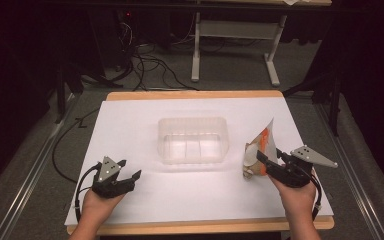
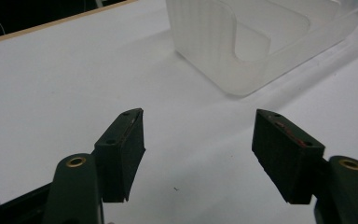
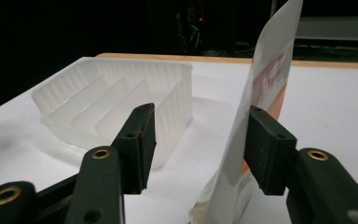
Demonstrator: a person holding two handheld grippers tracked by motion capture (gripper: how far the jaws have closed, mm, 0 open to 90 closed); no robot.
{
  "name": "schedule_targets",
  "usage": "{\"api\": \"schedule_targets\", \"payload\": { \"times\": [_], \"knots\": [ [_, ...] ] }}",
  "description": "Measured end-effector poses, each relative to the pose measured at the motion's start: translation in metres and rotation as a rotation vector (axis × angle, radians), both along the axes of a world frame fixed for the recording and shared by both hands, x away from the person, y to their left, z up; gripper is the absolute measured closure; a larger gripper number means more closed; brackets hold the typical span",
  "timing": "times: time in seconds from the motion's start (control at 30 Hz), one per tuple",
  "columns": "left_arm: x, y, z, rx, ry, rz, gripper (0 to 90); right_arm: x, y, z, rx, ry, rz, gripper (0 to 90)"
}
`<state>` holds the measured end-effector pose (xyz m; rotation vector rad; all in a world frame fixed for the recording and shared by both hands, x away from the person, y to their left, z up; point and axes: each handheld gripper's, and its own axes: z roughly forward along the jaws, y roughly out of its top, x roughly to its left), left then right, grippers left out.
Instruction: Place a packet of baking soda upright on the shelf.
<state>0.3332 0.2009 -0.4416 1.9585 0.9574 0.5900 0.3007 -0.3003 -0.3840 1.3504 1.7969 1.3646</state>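
Dim lab, white-covered table [image 1: 145, 130] | orange-and-white upright foil pouch [image 1: 261, 150] just right of clear ribbed plastic tray [image 1: 194, 140], long axis vertical | right gripper [image 3: 200, 140] nearer, jaws part-open astride pouch, one pad touching | left gripper [image 2: 198, 149] wide open, empty.

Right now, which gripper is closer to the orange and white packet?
The right gripper: the packet stands between its open jaws. The left gripper rests far across the table, beyond the clear tray.

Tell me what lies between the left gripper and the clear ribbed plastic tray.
Nothing: in the left gripper view, only bare white table sheet lies between the left gripper and the clear ribbed plastic tray.
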Motion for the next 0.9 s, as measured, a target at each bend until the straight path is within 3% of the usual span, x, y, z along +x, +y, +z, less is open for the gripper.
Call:
{"api": "schedule_targets", "payload": {
  "times": [0.1, 0.17, 0.33, 0.47, 0.53, 0.57, 0.6, 0.67, 0.7, 0.9],
  "knots": [
    [0.001, 0.000, -0.001, 0.005, 0.006, -0.004, 34.7, -0.011, 0.003, -0.009, 0.008, -0.003, -0.014, 45.0],
    [0.001, -0.002, -0.001, 0.011, 0.007, -0.007, 34.7, -0.014, 0.005, -0.016, 0.043, 0.001, -0.018, 44.9],
    [0.000, -0.006, -0.001, 0.029, 0.003, -0.017, 34.7, -0.015, 0.015, -0.022, -0.030, -0.007, -0.008, 46.8],
    [-0.001, -0.006, -0.002, 0.033, 0.004, -0.017, 34.7, -0.014, 0.017, -0.026, -0.052, -0.019, -0.020, 49.6],
    [-0.001, -0.006, -0.002, 0.033, 0.005, -0.018, 34.7, -0.014, 0.016, -0.028, -0.055, -0.018, -0.029, 53.4],
    [-0.001, -0.006, -0.002, 0.033, 0.006, -0.020, 34.7, -0.013, 0.015, -0.029, -0.051, -0.008, -0.033, 60.5],
    [-0.001, -0.006, -0.002, 0.033, 0.006, -0.020, 34.7, -0.013, 0.015, -0.029, -0.051, -0.008, -0.033, 60.5],
    [-0.001, -0.006, -0.002, 0.033, 0.007, -0.022, 34.7, -0.011, 0.012, -0.029, -0.056, 0.003, -0.048, 74.8],
    [-0.001, -0.006, -0.002, 0.034, 0.007, -0.023, 34.7, -0.012, 0.009, -0.028, -0.047, 0.000, -0.058, 88.8],
    [-0.001, -0.006, -0.002, 0.035, 0.004, -0.024, 34.7, -0.013, 0.002, -0.021, -0.075, -0.005, -0.102, 90.0]
  ]
}}
